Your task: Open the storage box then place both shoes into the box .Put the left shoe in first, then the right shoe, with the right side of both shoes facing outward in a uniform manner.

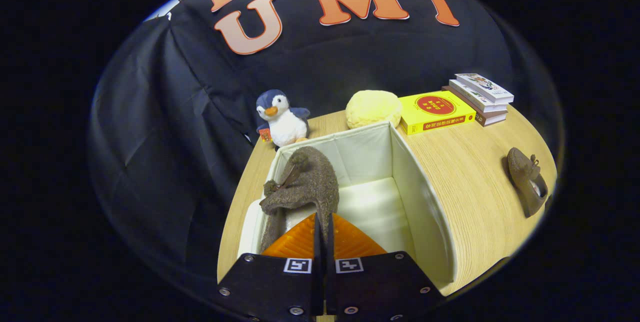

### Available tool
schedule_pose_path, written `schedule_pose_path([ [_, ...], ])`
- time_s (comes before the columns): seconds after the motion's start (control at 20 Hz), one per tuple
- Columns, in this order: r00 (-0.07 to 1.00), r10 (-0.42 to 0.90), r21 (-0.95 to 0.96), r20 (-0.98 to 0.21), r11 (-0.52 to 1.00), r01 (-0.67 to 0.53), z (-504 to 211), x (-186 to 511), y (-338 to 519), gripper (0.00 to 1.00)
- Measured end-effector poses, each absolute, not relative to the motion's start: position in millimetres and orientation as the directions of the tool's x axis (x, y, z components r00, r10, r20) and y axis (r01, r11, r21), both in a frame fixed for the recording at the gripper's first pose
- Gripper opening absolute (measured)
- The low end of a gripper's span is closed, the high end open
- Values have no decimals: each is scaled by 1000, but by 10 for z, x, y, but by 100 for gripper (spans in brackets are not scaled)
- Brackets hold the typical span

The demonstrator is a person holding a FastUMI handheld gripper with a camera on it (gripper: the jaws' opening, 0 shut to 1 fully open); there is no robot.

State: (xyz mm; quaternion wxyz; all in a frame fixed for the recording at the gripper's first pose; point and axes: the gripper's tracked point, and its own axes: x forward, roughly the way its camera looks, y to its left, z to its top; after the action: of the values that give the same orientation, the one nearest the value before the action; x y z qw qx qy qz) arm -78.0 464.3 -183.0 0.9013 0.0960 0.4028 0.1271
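Brown shoe (305, 182) hangs pinched in the claw (322, 232), fingers pressed together on its rim, over the left side of the open white storage box (425, 202). Second shoe (526, 182) lies on the surface (465, 172) well to the right of the box. Judgement: first shoe going in. Lower it close to the left wall, sole down, before releasing, leaving room beside it for the other; check which side faces out. Plush penguin (281, 118), yellow cushion (373, 108) and books (452, 106) sit behind the box.

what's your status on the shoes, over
Gripper shut on brown shoe, held over the open storage box. Second shoe waiting on the table. Nothing in the way.
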Motion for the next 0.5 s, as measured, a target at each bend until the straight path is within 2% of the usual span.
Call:
schedule_pose_path([
  [0.1,634,328,304,-700,941,-151,-1819,-820,4657,8],
  [0.2,648,323,300,-690,942,-150,-1775,-795,4602,20],
  [0.3,654,322,297,-685,943,-152,-1753,-791,4534,33],
  [0.5,683,310,276,-661,947,-163,-1617,-751,4286,68],
])
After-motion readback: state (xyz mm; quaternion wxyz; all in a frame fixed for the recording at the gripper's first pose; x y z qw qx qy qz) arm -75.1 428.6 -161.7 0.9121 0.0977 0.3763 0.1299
